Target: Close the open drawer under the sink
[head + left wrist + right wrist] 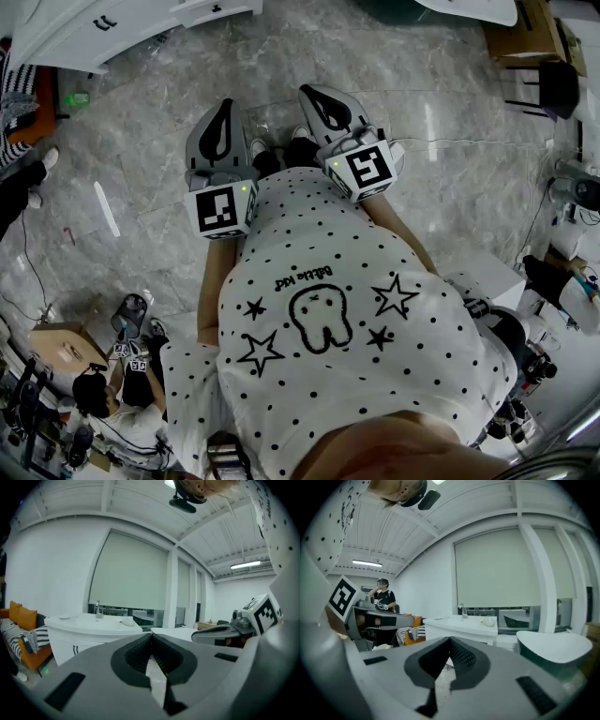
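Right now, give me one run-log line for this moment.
left gripper: shut, empty | right gripper: shut, empty | sink cabinet: ahead, at a distance, untouched

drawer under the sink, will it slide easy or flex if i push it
Likely slides straight: the white drawer stands out from the vanity as one flat-fronted box. Its panel front looks rigid, so probably no flex.

The right gripper has its jaws pressed together, nothing caught between them. Past the tips stands a white sink cabinet with a tap on top. An orange sofa sits just left of it, a person stands farther left, and a white tub curves in at the right.
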Available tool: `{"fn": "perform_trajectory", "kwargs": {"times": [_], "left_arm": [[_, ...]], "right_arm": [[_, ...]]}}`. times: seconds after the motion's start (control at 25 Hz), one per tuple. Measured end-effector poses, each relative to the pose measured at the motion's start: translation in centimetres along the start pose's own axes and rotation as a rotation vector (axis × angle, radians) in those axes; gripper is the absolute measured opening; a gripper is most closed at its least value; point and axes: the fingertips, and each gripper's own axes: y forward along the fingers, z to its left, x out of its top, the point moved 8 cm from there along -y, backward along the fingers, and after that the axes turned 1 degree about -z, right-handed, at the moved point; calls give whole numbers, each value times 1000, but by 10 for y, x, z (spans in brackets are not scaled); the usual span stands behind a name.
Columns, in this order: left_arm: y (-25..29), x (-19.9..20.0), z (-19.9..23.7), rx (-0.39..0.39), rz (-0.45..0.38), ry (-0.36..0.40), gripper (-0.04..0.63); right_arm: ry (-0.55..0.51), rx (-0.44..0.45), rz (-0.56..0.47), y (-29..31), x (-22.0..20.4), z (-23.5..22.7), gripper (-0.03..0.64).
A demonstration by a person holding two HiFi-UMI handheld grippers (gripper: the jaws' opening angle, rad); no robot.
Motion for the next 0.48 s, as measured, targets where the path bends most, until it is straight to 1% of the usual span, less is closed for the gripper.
{"fn": "perform_trajectory", "kwargs": {"times": [0.08, 0.16, 0.32, 0.48], "left_arm": [[4, 4, 8, 22, -15, 32, 6], [7, 8, 14, 39, -28, 46, 6], [9, 12, 17, 54, -33, 47, 6], [8, 9, 15, 42, -21, 29, 6]], "right_arm": [[-8, -13, -6, 3, 4, -7, 14], [-8, -22, -13, 4, 7, -11, 14], [-6, -15, -11, 5, 9, -11, 14], [-2, -4, -3, 5, 7, -6, 14]]}}
